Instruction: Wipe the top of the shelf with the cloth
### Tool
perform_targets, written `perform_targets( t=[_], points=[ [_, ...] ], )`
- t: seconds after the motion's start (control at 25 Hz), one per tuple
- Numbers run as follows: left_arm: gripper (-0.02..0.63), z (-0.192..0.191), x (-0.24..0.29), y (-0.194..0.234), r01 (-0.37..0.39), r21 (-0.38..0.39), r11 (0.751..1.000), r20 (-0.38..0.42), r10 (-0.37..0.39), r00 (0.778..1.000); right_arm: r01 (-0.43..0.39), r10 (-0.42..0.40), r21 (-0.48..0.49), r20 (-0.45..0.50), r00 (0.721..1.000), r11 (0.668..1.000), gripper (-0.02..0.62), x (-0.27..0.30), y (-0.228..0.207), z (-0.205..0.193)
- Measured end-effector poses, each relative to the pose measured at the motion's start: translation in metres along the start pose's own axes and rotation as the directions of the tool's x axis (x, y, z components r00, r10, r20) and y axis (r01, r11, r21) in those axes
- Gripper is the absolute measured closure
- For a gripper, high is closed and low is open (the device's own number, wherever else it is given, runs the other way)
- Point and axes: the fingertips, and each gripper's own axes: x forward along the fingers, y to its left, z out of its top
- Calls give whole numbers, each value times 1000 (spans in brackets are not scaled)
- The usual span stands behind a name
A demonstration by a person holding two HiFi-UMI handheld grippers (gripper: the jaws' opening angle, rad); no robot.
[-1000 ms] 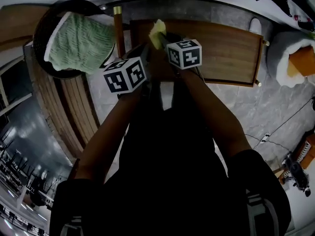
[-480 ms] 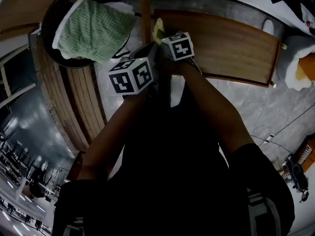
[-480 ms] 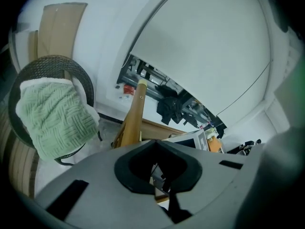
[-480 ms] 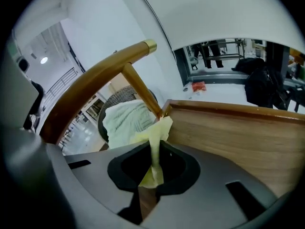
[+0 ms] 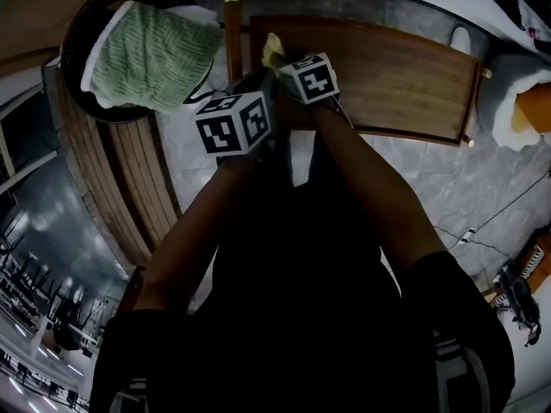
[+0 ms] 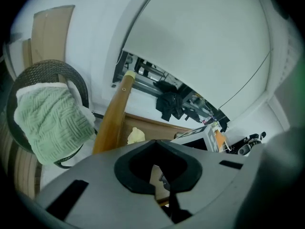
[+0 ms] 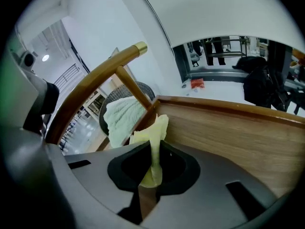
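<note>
at the far left a dark wicker basket [image 5: 79,33] held a ribbed green towel [image 5: 151,54]. just right of it stood a round wooden post [image 5: 231,33] with a pale cap.

the left claw [image 6: 159,176] came next, close beside the post. its jaws were clenched together with nothing between them. the cloth lay ahead of it and a little to its right, well clear of its tips.

the cloth [image 7: 155,135] was pale yellow, thin and soft. it was bunched into a narrow crumpled strip with a wider, folded free end.

the right claw [image 7: 151,173] sat just beside the left one and was clamped on the strip's lower part. the free end stuck out past the jaw tips. it reached the left end of the shelf [image 5: 396,76], by the corner where a slanted wooden bar met the board. whether it pressed on the wood or only hung above it could not be told.

the shelf top was a brown board with plain grain and a raised rim, running off to the right from the claws. its wood past the cloth was bare. beyond its right end, on the grey floor [image 5: 448,188], lay a white thing with an orange middle [image 5: 508,101].
</note>
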Motion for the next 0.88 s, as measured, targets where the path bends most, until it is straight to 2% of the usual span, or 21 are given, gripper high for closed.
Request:
perform_targets(
  t=[0.4,0.68,0.88],
  points=[
    [595,-39,58,-29,-20,34,999,-105,23,994,51,-51,0,-4,999,999,548,-46,-55,-25],
    [595,-56,101,-74,8,81,997,-154,4,988,85,-85,29,-6,996,996,548,-85,-98,-49],
    [595,-64,128,-113,46,62,997,-184,-34,982,104,-104,41,4,995,994,548,-111,-128,-61]
  ],
)
